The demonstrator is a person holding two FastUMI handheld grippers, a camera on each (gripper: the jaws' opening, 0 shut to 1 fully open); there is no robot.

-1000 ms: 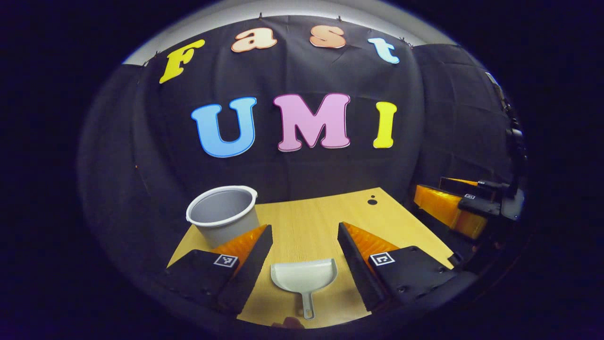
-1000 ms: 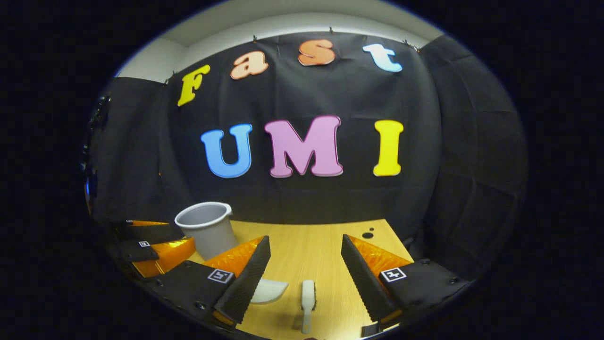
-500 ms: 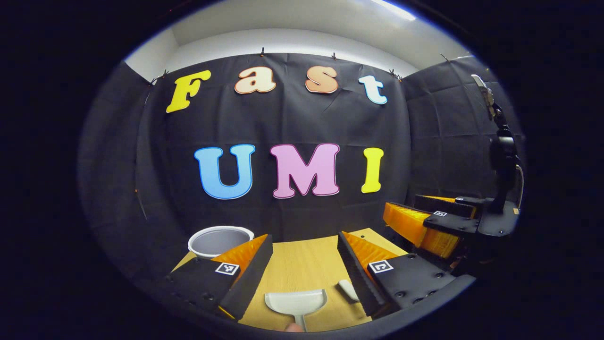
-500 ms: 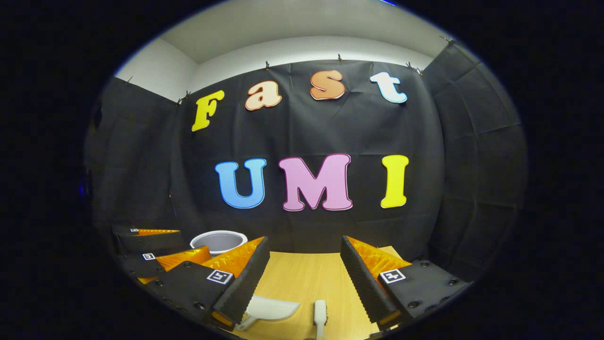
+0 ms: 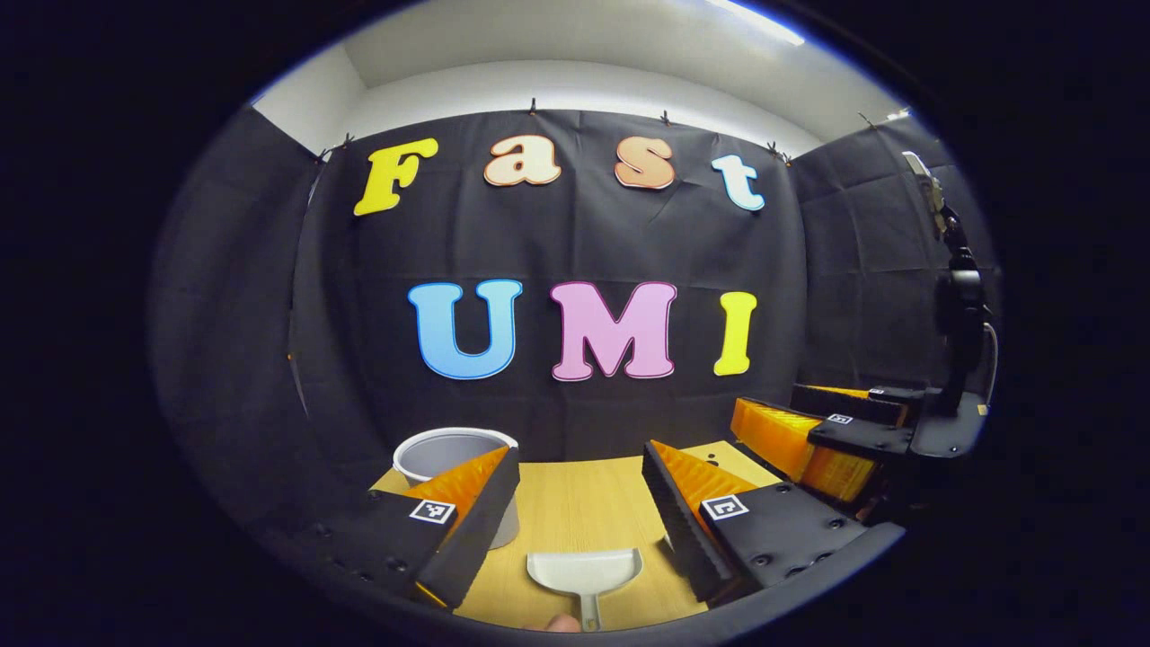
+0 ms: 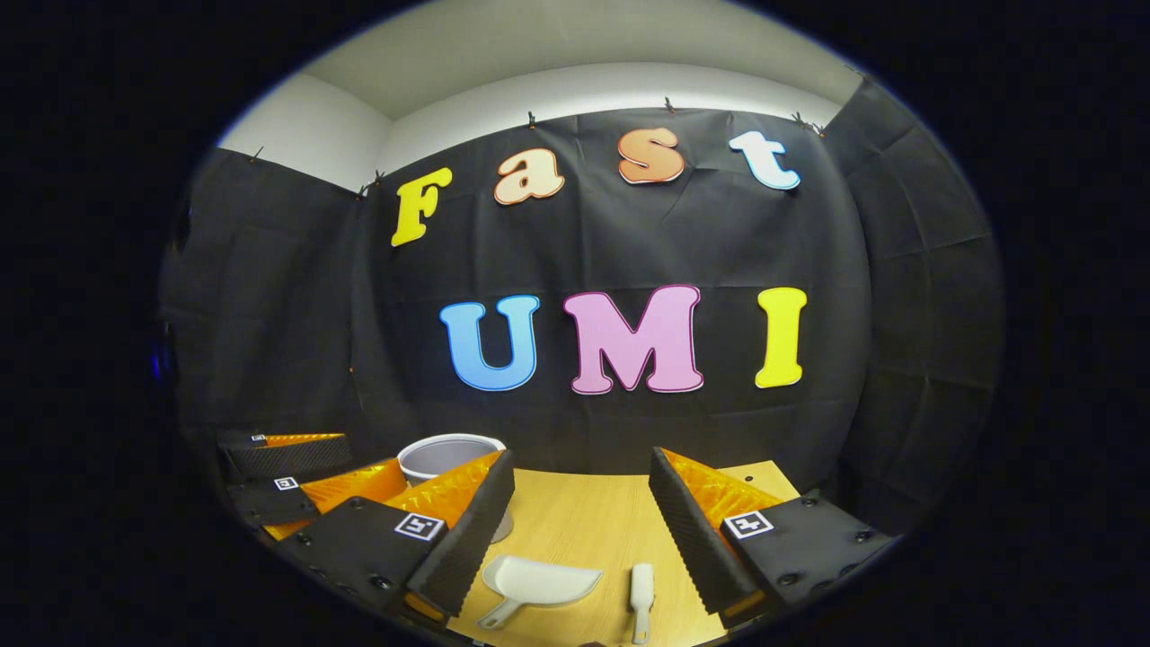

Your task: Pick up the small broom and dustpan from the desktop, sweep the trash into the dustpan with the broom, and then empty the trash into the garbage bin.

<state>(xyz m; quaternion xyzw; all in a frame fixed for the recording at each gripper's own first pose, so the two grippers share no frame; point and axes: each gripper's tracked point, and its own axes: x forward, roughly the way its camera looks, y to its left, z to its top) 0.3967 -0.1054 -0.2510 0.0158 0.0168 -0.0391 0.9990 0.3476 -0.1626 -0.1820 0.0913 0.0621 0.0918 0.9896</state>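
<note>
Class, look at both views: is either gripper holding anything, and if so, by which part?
Nothing is held. The left gripper and right gripper are open; dustpan and broom lie on the desk.

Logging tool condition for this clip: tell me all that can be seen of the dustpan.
The dustpan is small, white and plastic-looking, with a shallow scoop and a short thin handle. It lies flat on the wooden table, handle toward the cameras, beside the broom. Nothing grips it; it looks empty.
</note>
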